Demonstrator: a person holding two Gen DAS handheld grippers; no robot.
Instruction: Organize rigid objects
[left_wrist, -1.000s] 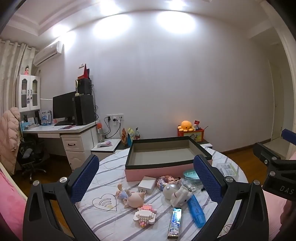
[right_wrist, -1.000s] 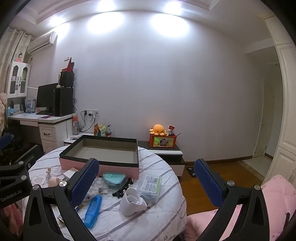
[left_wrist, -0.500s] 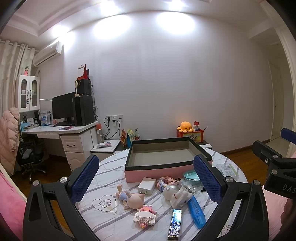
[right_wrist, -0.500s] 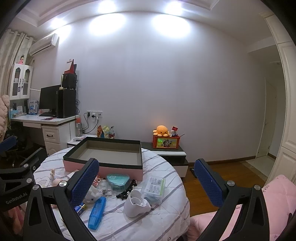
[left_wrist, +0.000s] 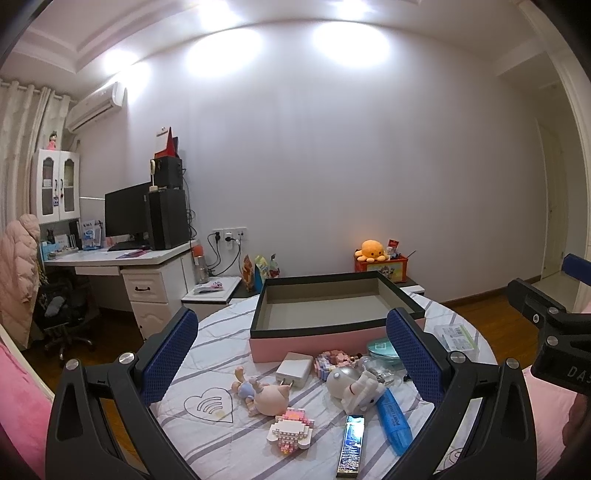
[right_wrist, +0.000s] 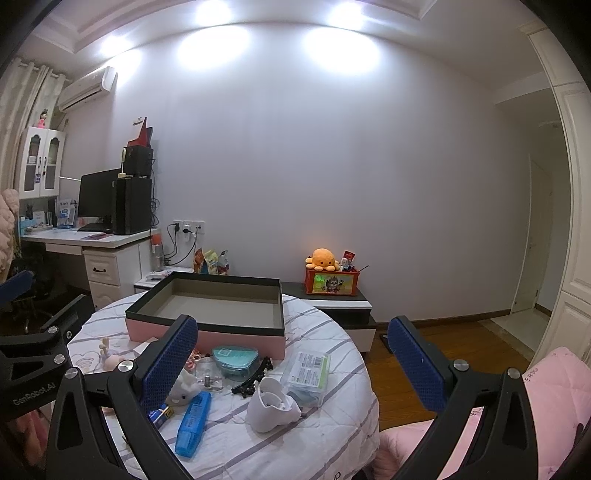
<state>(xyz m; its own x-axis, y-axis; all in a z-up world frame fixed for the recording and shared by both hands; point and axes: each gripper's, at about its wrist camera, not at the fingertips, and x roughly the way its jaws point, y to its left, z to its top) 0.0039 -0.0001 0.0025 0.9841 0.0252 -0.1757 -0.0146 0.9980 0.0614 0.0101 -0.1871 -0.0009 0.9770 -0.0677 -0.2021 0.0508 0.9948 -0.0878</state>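
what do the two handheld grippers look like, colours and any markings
Both the left gripper and the right gripper have black plastic frames with silver screws and blue, dimpled pads on the fingers. White lettering is partly readable on each body where the other camera sees it.

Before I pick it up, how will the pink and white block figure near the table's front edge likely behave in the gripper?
The block figure looks built from many small bricks, so it is probably stiff but may shed pieces under a hard squeeze. It seems small, hence likely light. It lies flat on the striped tablecloth, so it should not roll.
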